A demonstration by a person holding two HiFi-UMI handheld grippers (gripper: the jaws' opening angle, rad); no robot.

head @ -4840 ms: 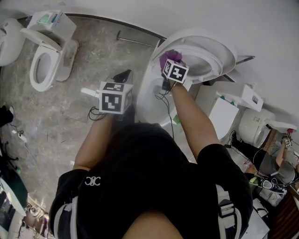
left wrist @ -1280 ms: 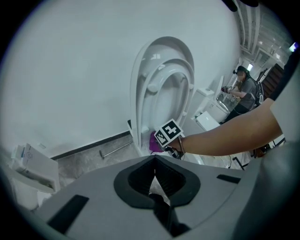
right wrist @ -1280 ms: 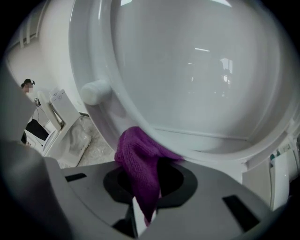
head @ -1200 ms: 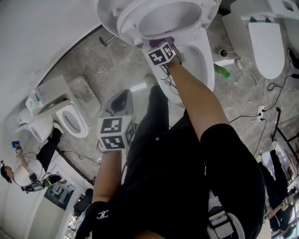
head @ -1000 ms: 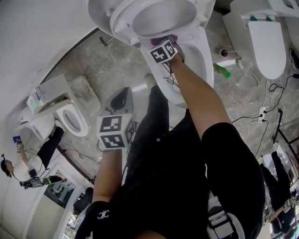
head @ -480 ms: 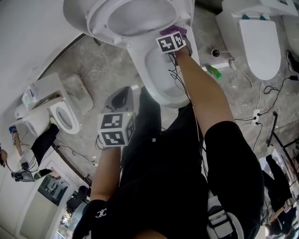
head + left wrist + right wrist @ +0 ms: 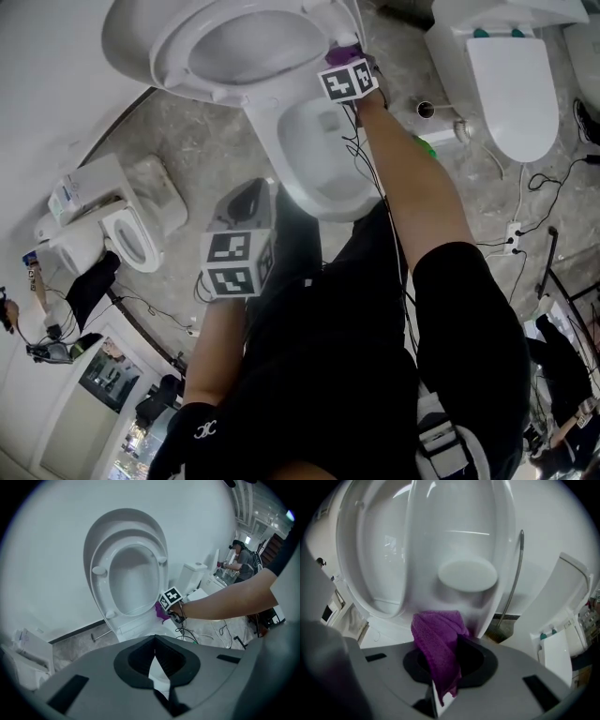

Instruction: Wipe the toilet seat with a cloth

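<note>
Wiping under way at a raised toilet seat (image 7: 99,590): the right tool (image 7: 457,639) is clamped tight on 1 purple cloth (image 7: 436,639), whose bunched front end sits at the lower, hinge end of the upturned seat, just beside the bowl (image 7: 323,150) rim. In the right gripper view it appears to touch the white plastic below an oval bumper (image 7: 467,575). The left tool (image 7: 154,638) hangs back over the floor (image 7: 187,150), jaws fully together with nothing between them.

To do this pass well, the cloth probably wants spreading flatter against the ring instead of leading with a folded wad. Then it should follow the curve with even pressure, working round each bumper and not skipping over it. The grip should stay firm, since a loose tail of cloth hangs beneath the jaws. The wires (image 7: 361,159) trailing from the right tool need keeping out of the bowl, and the raised seat may rock if pushed hard (the idle left tool could steady it).

Count: 2 tools, 1 cloth, at least 3 toilets in the head view, 1 green bottle (image 7: 427,146) on the floor, and at least 1 other person (image 7: 239,557) working in the background.
</note>
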